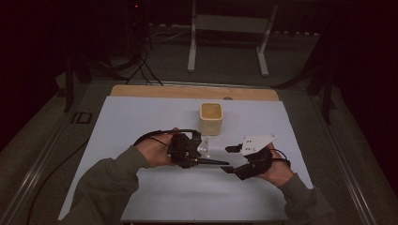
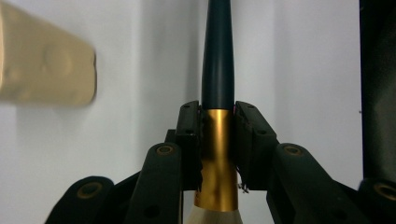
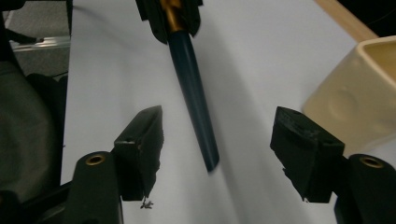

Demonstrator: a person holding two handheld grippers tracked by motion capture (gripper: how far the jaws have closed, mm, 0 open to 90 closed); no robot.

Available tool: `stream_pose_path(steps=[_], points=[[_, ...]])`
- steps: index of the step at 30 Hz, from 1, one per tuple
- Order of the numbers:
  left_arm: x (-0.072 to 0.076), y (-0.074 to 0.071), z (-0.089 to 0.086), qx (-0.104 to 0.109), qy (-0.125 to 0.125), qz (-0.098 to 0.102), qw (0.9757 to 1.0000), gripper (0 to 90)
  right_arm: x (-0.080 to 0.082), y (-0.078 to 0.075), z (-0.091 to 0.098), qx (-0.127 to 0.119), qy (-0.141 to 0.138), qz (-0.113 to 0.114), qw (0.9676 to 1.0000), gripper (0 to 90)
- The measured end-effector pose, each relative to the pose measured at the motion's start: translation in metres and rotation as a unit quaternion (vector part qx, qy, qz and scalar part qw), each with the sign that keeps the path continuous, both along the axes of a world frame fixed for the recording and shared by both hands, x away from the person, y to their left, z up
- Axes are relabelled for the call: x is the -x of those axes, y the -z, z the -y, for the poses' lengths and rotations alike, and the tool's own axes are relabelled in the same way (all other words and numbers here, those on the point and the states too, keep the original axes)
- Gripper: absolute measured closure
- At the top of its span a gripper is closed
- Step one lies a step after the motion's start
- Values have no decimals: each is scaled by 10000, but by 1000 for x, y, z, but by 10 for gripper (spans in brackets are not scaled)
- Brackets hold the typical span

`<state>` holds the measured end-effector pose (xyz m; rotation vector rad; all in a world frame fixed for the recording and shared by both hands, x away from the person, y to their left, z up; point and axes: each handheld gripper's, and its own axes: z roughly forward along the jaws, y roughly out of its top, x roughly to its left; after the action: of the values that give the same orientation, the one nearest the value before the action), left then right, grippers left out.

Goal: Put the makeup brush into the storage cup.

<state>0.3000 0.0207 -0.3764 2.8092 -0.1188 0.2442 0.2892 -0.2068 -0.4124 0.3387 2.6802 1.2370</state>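
Observation:
A brush with a dark teal handle (image 2: 217, 56) and a gold ferrule (image 2: 216, 154) lies level above the white mat (image 1: 141, 122). My left gripper (image 1: 196, 159) is shut on the ferrule, and its pads (image 2: 190, 135) press on both sides. The handle (image 3: 191, 88) points toward my right gripper (image 3: 219, 114), and its free end sits in the gap between the jaws. Those jaws stand wide apart, with neither pad (image 3: 144, 140) touching the handle. In the high view the right gripper (image 1: 230, 159) faces the left one just in front of a cream square cup (image 1: 210, 118).
The cream cup (image 3: 359, 98) stands upright near the mat's middle back, close to both grippers. A wooden table edge (image 1: 192, 91) runs behind the mat. A metal stand (image 1: 230, 28) and cables lie on the floor beyond.

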Motion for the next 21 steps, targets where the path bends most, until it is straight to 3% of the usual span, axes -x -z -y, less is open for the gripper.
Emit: stream_pose_path(steps=[10, 12, 19, 21], points=[[6, -1, 29, -238, 298, 254, 9990, 741, 0, 5, -12, 279, -175, -163, 9993, 455], [8, -1, 32, -202, 331, 260, 9989, 741, 0, 6, -14, 347, -228, -182, 9990, 489], [13, -1, 44, -142, 537, 343, 9979, 740, -1, 12, -23, 464, -530, -232, 9972, 710], [13, 0, 46, -176, 520, 322, 9980, 740, -1, 14, -24, 544, -578, -244, 9965, 733]])
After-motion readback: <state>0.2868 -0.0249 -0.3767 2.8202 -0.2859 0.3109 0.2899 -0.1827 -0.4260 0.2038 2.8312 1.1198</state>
